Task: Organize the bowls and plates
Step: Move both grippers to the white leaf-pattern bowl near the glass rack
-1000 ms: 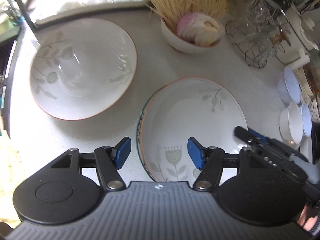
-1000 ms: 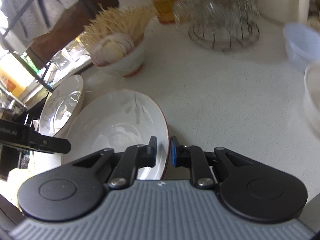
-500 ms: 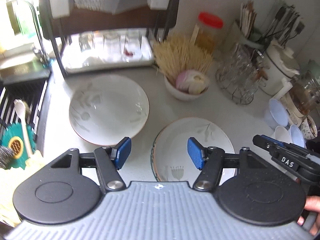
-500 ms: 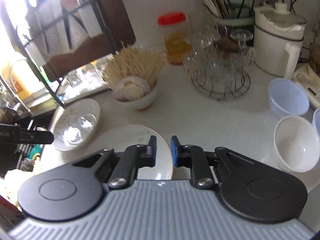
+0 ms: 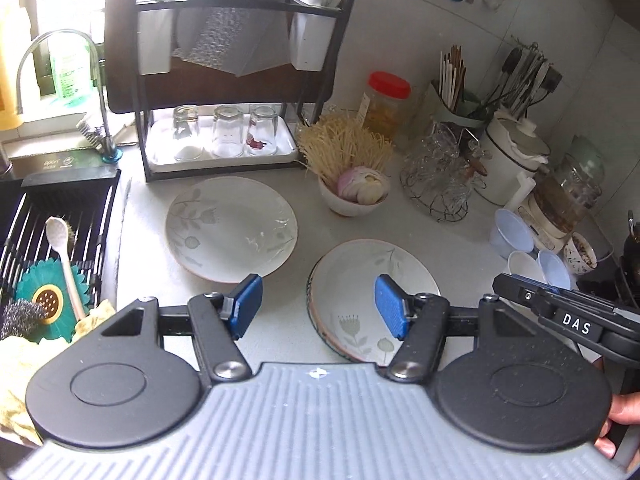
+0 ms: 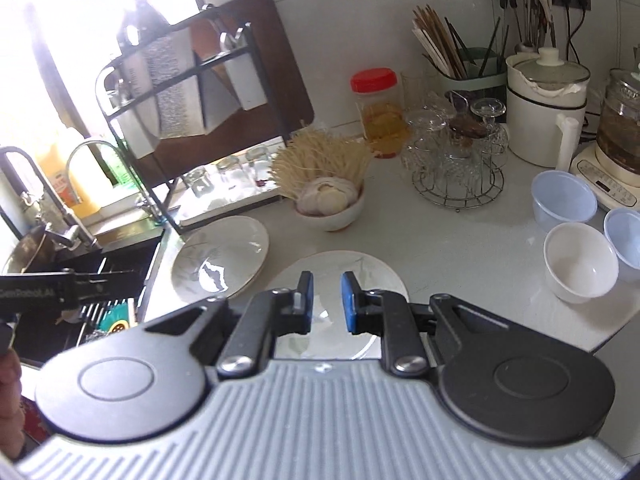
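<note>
Two floral plates lie flat on the pale counter, apart from each other: the left plate sits near the counter's left edge, just in front of the dish rack, and the right plate sits nearer the front edge, toward the middle. In the left wrist view a second rim shows at the right plate's left side (it may rest on another plate; I cannot tell for sure). The left gripper hangs above the counter with its blue pads wide apart and nothing between them, over the strip of counter and the right plate's left rim. The right gripper hangs over the right plate with its jaws drawn in to a narrow gap and nothing held between them. Behind the plates, a white bowl holds sliced onion and a bundle of thin dry noodles. Near the counter's right edge sit three small bowls close together: a white one and two pale blue ones. At the back a wire stand holds upturned glasses, beside a red-lidded jar and a white pot. The black dish rack in the back left corner holds three upturned glasses on its white tray. Left of the counter lies the sink, with a drying grid, a spoon and a faucet.
</note>
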{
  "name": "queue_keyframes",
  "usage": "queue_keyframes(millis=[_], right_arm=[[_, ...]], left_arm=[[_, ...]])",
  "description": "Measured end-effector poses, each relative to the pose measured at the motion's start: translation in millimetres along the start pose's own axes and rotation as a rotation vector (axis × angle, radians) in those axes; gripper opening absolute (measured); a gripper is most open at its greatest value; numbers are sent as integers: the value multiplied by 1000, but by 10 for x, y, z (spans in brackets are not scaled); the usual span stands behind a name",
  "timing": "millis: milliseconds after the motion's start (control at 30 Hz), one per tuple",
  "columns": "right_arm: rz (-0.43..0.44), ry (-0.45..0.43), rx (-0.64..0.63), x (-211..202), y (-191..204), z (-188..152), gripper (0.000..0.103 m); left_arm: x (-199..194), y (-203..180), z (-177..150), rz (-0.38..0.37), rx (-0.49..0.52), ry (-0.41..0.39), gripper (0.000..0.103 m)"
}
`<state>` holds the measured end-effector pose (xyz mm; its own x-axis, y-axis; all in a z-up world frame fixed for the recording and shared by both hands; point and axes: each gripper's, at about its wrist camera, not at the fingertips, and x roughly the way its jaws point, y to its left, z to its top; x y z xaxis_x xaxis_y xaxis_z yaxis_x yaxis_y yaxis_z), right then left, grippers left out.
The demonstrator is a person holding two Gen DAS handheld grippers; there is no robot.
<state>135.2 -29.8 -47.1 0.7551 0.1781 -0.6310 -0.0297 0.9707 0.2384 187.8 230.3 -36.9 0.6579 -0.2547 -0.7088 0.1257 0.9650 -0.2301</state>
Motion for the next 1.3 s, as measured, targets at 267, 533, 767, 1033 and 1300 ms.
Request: queue_keyframes(millis=[267,533,767,1033,1300], right_arm=[[15,30,-6,-106,269,-202,19],[40,77,-15,3,462,-268,19],[75,98,-28,364,497,-60,19],[168,148,-24,1030,489,276,46],[236,224,-83,1765,547,403,46]], left_arm=[[-215,255,-249,-1,-38,-14,68],[-204,511,-434,3,-97,2,68],[63,709,-323,41,-154,26,68],[579,1008,40,86,-210,62,69],[1179,1312,281,148,-256,108,71]])
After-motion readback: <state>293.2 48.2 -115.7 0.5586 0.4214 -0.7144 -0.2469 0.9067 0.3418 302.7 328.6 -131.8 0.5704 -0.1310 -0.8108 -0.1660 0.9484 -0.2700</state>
